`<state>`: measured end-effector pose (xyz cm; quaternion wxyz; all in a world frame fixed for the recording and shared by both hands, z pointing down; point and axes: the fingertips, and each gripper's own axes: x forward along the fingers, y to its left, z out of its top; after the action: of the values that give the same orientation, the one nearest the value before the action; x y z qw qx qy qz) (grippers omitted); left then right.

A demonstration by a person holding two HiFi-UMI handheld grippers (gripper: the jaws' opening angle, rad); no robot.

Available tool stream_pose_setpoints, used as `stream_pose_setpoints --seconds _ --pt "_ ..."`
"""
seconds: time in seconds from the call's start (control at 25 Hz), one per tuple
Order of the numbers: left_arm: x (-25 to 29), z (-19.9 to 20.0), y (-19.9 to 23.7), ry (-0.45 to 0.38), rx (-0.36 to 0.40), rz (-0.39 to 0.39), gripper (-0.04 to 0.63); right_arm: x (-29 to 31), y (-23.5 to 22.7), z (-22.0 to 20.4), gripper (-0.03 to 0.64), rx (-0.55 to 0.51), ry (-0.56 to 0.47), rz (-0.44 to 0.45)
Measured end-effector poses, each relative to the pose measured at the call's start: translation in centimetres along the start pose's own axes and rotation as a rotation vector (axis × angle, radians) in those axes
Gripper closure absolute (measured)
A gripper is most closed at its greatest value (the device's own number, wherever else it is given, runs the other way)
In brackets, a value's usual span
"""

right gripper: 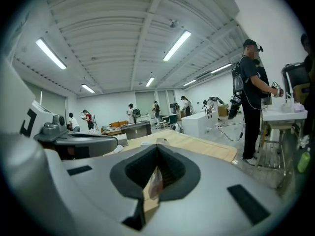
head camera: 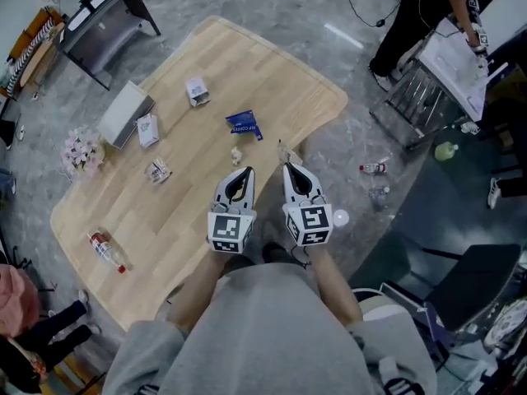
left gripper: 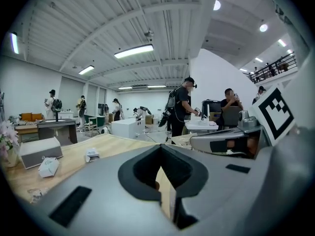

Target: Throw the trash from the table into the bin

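On the wooden table (head camera: 272, 81) lie a blue packet (head camera: 243, 124), a small white box (head camera: 196, 91), a white carton (head camera: 147, 130), a crumpled wrapper (head camera: 158, 170), a small scrap (head camera: 236, 154) and a bottle (head camera: 107, 251). My left gripper (head camera: 246, 171) hovers over the near table edge, shut with nothing in it. Just to its right, my right gripper (head camera: 286, 166) is shut on a thin clear wrapper (right gripper: 153, 181) that sticks out past its tips. In the left gripper view the carton (left gripper: 48, 167) and the small box (left gripper: 91, 155) lie ahead to the left. No bin shows.
A grey box (head camera: 125, 113) and a bunch of flowers (head camera: 81, 151) stand at the table's left side. A dark desk (head camera: 107, 23) is beyond the far left corner. A small bottle (head camera: 373, 169) lies on the floor to the right. People stand around the room.
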<state>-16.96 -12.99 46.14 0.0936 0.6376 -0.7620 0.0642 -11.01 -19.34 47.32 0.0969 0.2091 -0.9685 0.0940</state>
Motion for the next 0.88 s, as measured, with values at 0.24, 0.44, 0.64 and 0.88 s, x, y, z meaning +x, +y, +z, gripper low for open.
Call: stream_pose_setpoints --seconds 0.24,0.44,0.64,0.88 --pt "-1.2 -0.6 -3.3 0.000 0.021 -0.117 0.591 -4.0 -1.2 -0.7 0.609 0.039 -0.026 -0.119" --pt "-3.9 -1.0 -4.9 -0.011 0.022 -0.199 0.591 -8.0 0.5 -1.4 0.609 0.039 -0.029 -0.209" --pt "-7.0 -1.2 -6.0 -0.033 0.017 -0.261 0.591 -11.9 2.5 -2.0 0.609 0.030 -0.038 -0.291" --pt "-9.1 -1.7 -8.7 -0.041 0.006 -0.343 0.591 -16.3 3.4 -2.7 0.609 0.025 -0.042 -0.378"
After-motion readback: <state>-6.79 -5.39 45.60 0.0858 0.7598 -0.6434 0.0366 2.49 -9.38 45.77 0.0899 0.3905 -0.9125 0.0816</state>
